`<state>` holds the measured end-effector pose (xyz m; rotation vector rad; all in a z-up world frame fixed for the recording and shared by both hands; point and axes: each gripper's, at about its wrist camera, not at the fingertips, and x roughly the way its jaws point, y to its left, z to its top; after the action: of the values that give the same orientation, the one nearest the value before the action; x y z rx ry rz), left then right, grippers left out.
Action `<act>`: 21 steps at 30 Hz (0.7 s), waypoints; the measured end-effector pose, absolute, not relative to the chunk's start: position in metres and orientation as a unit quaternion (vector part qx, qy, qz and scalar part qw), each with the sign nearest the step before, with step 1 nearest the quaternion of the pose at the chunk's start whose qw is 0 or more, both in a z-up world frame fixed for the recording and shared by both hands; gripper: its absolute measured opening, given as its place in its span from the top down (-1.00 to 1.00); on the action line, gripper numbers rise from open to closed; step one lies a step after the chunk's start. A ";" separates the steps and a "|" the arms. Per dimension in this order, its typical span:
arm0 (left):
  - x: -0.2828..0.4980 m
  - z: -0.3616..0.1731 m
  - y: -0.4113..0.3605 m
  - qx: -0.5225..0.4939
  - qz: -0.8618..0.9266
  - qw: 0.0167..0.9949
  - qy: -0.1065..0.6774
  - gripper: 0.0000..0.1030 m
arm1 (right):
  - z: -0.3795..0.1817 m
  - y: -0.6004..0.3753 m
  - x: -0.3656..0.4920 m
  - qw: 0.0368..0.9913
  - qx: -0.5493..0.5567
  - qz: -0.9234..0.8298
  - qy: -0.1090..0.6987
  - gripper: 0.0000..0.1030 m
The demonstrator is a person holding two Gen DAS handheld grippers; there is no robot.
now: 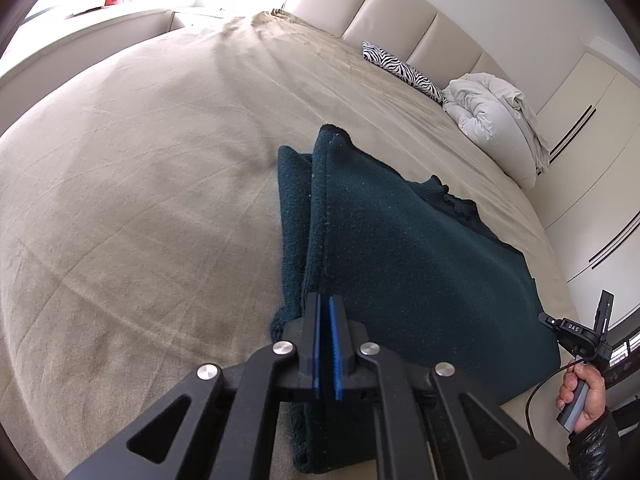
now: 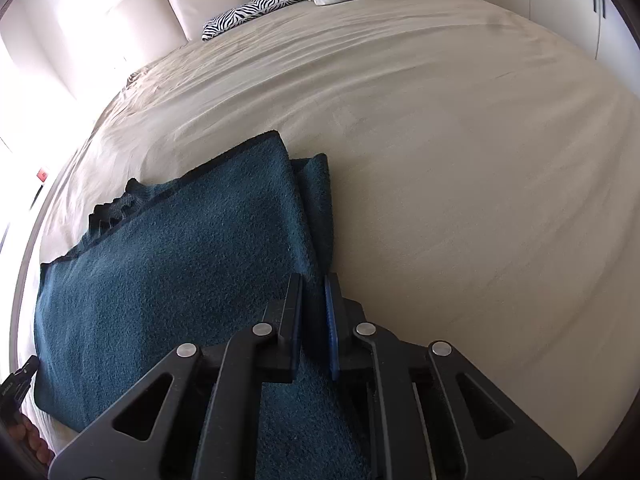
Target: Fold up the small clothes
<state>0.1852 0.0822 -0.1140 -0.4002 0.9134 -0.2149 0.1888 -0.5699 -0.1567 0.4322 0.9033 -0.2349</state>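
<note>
A dark teal knitted garment (image 1: 400, 248) lies partly folded on the beige bed, with its near edge lifted. My left gripper (image 1: 325, 300) is shut on the garment's left edge; the fabric fold rises between the blue pads. In the right wrist view the same garment (image 2: 172, 272) spreads to the left, and my right gripper (image 2: 314, 280) is shut on its right edge, with fabric between the fingers. A ribbed dark trim shows at the garment's far side (image 2: 116, 206). The right gripper's handle and the hand holding it show in the left wrist view (image 1: 580, 360).
The beige bedsheet (image 1: 140, 200) stretches wide around the garment. A zebra-print pillow (image 1: 404, 70) and a rolled white duvet (image 1: 496, 120) lie by the padded headboard (image 1: 400, 8). White cupboards (image 1: 592, 140) stand beside the bed.
</note>
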 end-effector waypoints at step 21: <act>0.165 -0.110 0.068 -0.152 -0.087 0.880 0.441 0.39 | -0.153 -0.565 0.130 0.869 0.227 -0.113 0.424 0.75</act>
<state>0.1645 0.0679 -0.1097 -0.3174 0.9189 -0.1813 0.1297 -0.5654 -0.1532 0.4755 0.8866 -0.2370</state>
